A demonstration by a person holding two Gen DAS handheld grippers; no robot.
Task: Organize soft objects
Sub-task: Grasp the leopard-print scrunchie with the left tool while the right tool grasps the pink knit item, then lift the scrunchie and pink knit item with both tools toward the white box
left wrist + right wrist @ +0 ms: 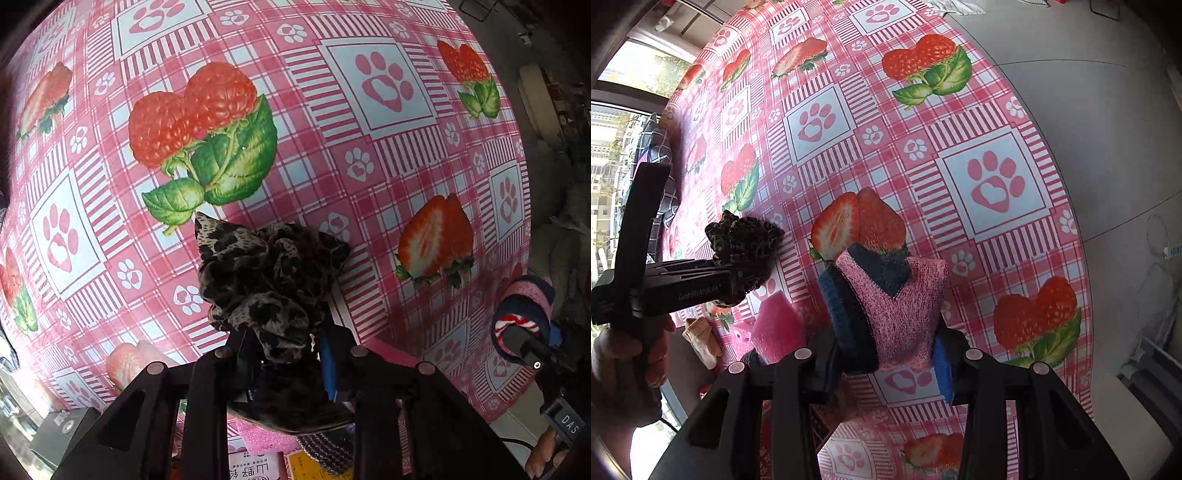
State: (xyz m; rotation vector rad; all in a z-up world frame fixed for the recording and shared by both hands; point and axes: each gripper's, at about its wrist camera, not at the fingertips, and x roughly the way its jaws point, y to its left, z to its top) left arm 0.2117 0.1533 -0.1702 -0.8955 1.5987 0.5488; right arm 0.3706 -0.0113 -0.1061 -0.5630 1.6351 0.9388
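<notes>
Both tongs are pinching fabric above the tablecloth (369, 155). Left gripper (284, 350) grips a leopard scrunchie (266, 273), which fills the lower centre of the left view and shows at middle left of the right view. Right gripper (886, 354) is clamped on a pink-and-navy sock (897, 306), low centre in its own view and at the right edge of the left view. A pink sponge (777, 328) lies lower left, between the two.

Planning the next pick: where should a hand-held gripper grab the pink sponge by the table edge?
Pink sponge lies flat near the table's edge, one corner pointing up-table. Probably best from above, pinching across two opposite side faces; it looks soft enough to compress. Both hand-held grippers are full now: left scrunchie, right sock.
</notes>
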